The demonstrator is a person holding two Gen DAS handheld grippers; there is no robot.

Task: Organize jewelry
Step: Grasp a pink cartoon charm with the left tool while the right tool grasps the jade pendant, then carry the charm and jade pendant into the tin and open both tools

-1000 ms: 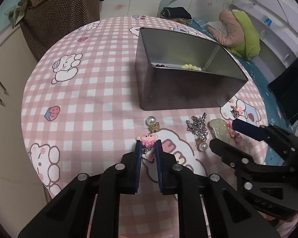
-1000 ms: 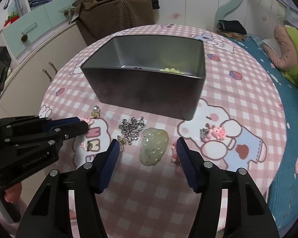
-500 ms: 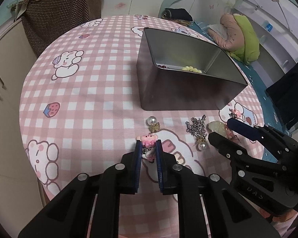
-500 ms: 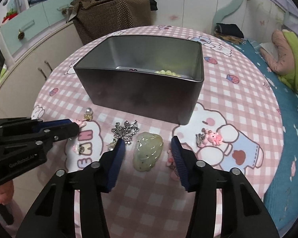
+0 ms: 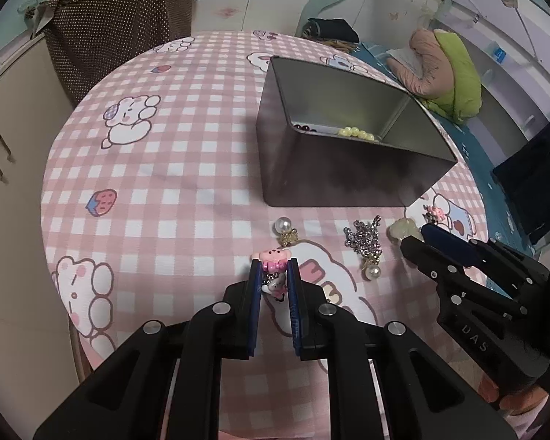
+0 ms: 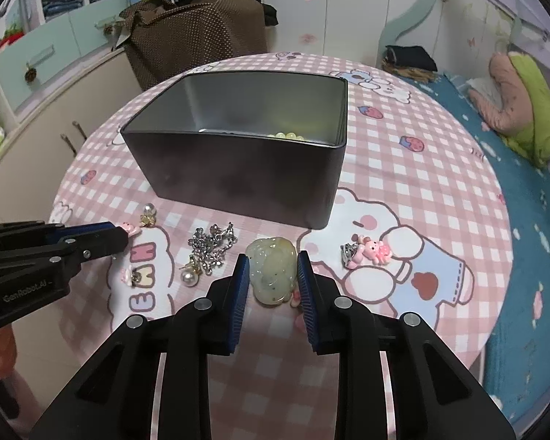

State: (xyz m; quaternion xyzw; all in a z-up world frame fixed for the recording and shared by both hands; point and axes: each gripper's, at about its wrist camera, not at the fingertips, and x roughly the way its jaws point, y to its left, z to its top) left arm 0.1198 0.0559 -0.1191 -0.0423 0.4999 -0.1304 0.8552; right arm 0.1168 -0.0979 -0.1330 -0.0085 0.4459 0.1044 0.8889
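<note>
A pale green jade pendant (image 6: 271, 271) lies on the pink checked tablecloth (image 6: 403, 168) between my right gripper's (image 6: 272, 261) closing jaws, whose blue pads touch its two sides. My left gripper (image 5: 273, 267) is shut on a pink pig charm (image 5: 273, 256), low over the cloth. In the left wrist view the right gripper (image 5: 414, 238) partly hides the pendant (image 5: 399, 227). A dark metal tin (image 6: 238, 176) stands just beyond both grippers, with yellow beads (image 6: 289, 135) on its floor.
Between the grippers lie a silver chain (image 6: 212, 245) and a pearl earring (image 6: 189, 277). Near the tin lies a pearl with a gold bow (image 5: 284, 225). Another pink charm (image 6: 370, 251) sits to the right. A brown dotted bag (image 6: 194, 36) stands behind the table.
The right gripper's jaws have narrowed from wide open to touching the jade pendant's sides. The left gripper has kept still, shut on the pig charm.
</note>
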